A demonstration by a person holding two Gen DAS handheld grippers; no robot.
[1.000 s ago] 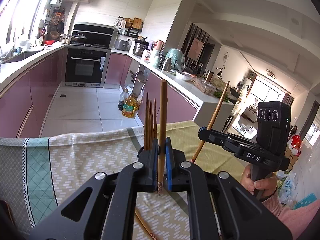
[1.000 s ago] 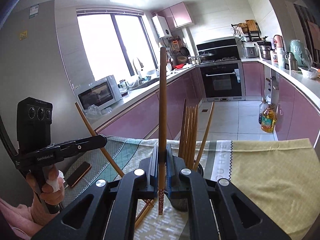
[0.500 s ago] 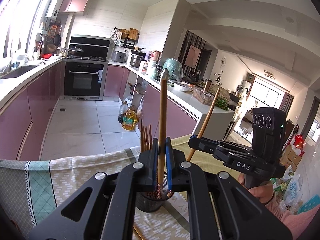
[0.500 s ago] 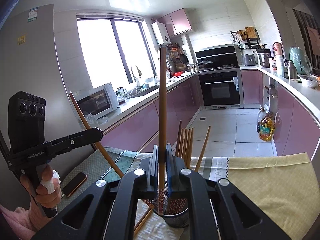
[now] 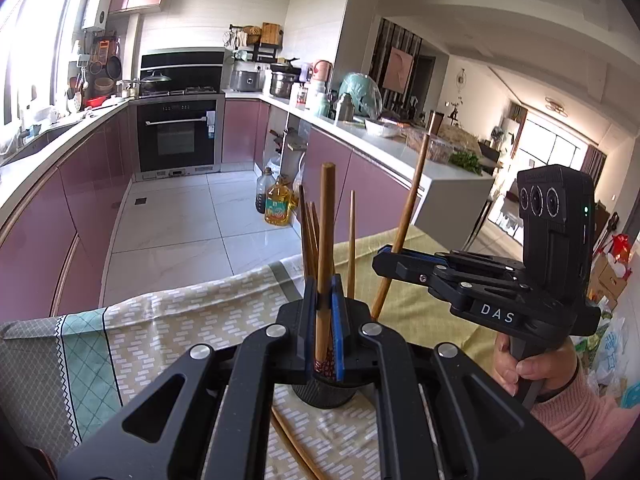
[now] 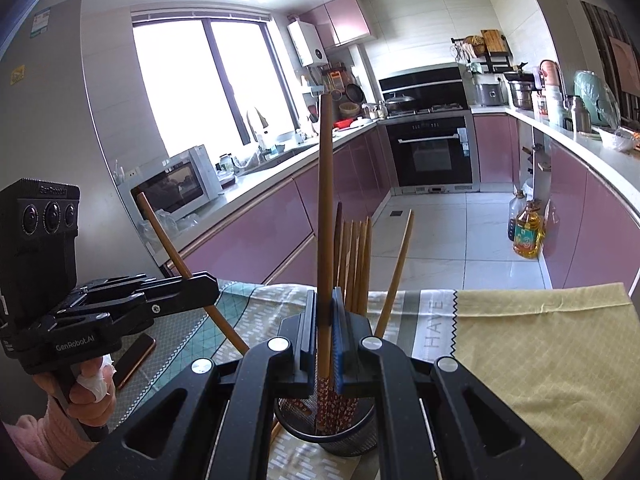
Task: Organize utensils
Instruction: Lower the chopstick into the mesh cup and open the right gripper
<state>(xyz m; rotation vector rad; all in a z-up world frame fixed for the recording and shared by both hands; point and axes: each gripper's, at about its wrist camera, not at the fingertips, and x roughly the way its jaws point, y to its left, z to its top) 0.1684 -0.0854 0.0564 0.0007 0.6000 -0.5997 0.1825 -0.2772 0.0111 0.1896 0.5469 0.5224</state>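
Note:
A black mesh utensil cup stands on the tablecloth and holds several wooden chopsticks. My left gripper is shut on one upright chopstick whose patterned lower end is inside the cup. My right gripper is shut on another upright chopstick, its lower end also in the cup. Each gripper shows in the other's view, the right one and the left one, both close above the cup.
A loose chopstick lies on the patterned tablecloth by the cup. A phone lies at the table's left. Behind are pink kitchen cabinets, an oven and oil bottles on the floor.
Both grippers have tilted and lowered over the cup, and the two held chopsticks have gone down into it. The cup has come into view below the jaws.

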